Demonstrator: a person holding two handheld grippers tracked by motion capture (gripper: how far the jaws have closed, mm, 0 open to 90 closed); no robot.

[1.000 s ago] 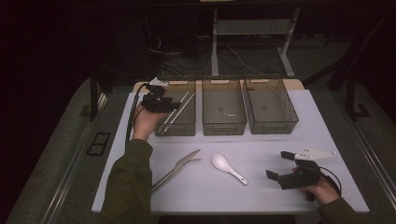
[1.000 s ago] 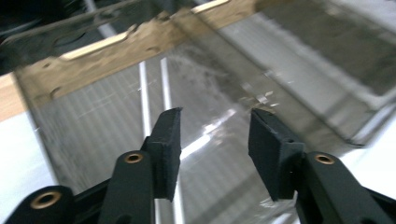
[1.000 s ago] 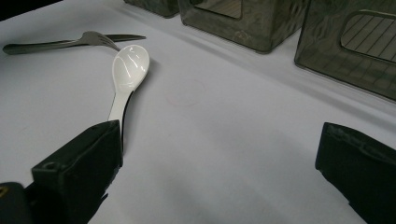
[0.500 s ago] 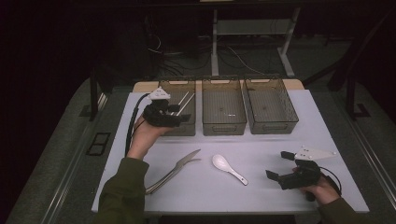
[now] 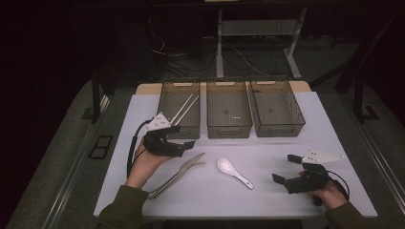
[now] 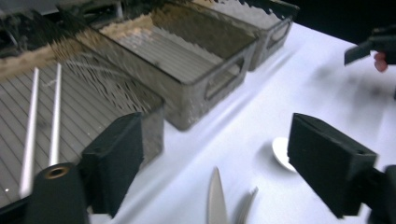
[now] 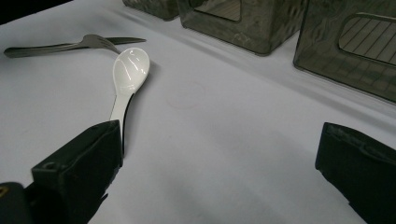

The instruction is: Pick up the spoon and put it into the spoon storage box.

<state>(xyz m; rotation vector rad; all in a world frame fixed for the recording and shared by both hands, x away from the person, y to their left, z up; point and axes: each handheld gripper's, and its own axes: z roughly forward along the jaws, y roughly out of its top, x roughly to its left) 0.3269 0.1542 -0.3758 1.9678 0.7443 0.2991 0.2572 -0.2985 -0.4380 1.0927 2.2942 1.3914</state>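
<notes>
My left gripper [image 5: 184,137] hovers just in front of the left bin [image 5: 165,102], above the table. Its jaws have just been opening and nothing is between them [image 6: 219,158]. Two white chopsticks [image 5: 186,109] lie in that bin, also seen as chopsticks [image 6: 30,135] in the left gripper view. A metal knife and fork [image 5: 179,174] lie side by side below the left gripper. A white spoon [image 5: 229,169] lies at the table's middle. My right gripper [image 5: 285,168] rests open at the front right, its jaws [image 7: 219,177] pointing toward the spoon [image 7: 130,65].
Three grey see-through bins stand in a row at the back: the middle bin [image 5: 229,129] and the right bin [image 5: 277,126] hold nothing visible. The white tabletop [image 5: 267,148] has bare room between the spoon and the bins. Dark floor and cables lie beyond.
My left gripper has come from above the left bin toward the near side and lower, now over the table. Its jaws stand wider. The right gripper has kept still.
</notes>
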